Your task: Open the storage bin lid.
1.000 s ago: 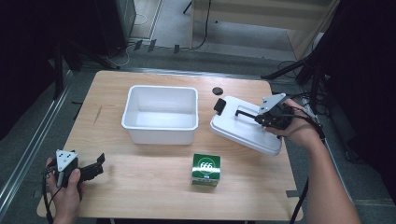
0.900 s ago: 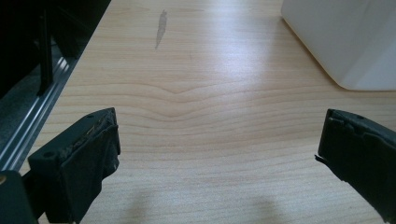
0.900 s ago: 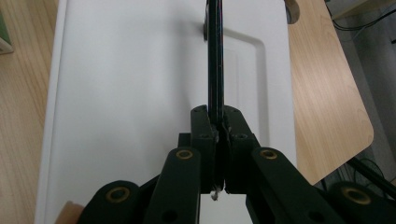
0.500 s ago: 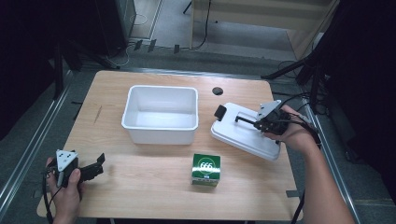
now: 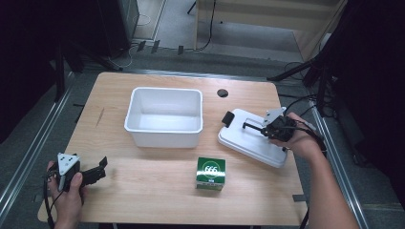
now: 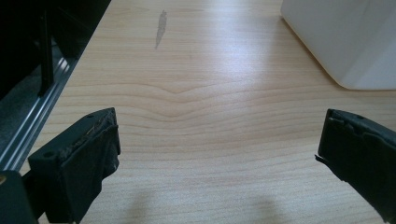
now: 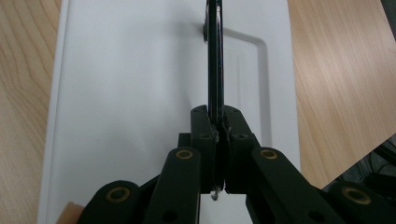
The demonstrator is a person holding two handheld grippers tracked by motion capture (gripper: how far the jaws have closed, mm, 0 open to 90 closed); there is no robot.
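Lid (image 5: 253, 140), white, flat on the counter (image 5: 143, 191) at the right side, just right of the open white bin (image 5: 165, 117) and well clear of its rim. Black handle (image 7: 214, 56) standing up thin from the lid's top, pinched between the jaws of the right gripper (image 5: 261, 128); jaws clenched on that handle, pads pressed to both faces in the right gripper view. Whether the lid rests wholly on the wood or hangs a shade above it at the held end: hard to say from the high view, probably resting or nearly so. Black clip at the lid's far-left corner, free of the bin.

Left gripper (image 5: 98, 168) at the near-left corner of the counter, jaws released and spread wide, nothing between them but bare wood; corner of the bin off to the upper right in the left gripper view.

Green box (image 5: 210, 173) marked 666 alone near the front edge, between the two hands, untouched. Small dark round spot (image 5: 222, 93) on the counter behind the lid.

Judged from the layout: bin open and seemingly empty, lid set aside. Box not yet inside, lid not yet on. Likely left: loading the box, closing the bin.
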